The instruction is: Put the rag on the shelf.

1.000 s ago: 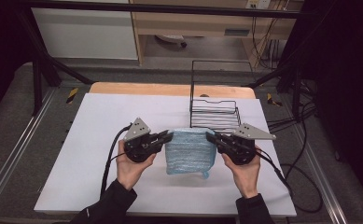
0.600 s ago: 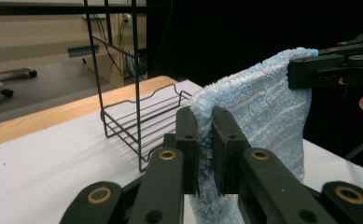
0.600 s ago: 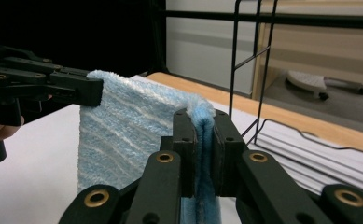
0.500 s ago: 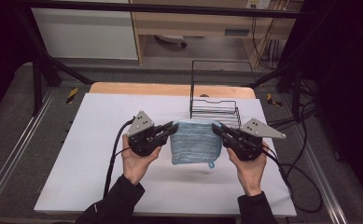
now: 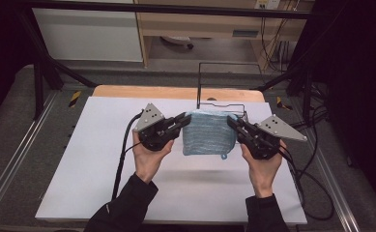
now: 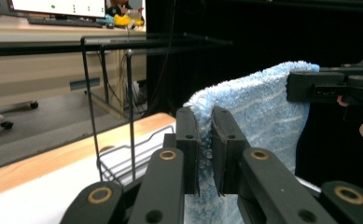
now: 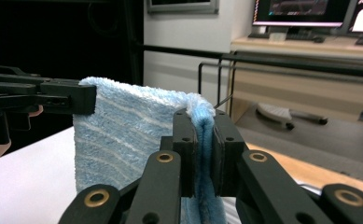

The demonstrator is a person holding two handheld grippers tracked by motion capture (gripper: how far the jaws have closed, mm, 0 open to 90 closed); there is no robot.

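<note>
Your left fingers (image 6: 206, 154) are pinched nearly shut on one top corner of the blue towel (image 5: 209, 134), and your right fingers (image 7: 202, 154) are clamped just as tight on the other top corner, with folded cloth squeezed between the pads. Between the two grips the towel hangs as a flat sheet, its top edge stretched roughly level from hand to hand and its lower edge clear of the white worktop (image 5: 79, 159). That top edge is the axis to mind: it runs side to side, about parallel to the top bar of the black wire rack (image 5: 222, 87), which stands just behind the towel and a little to your right. Your right hand (image 5: 263, 166) is the nearer one to the rack, so carrying the cloth forward over that bar looks like the next move.
</note>
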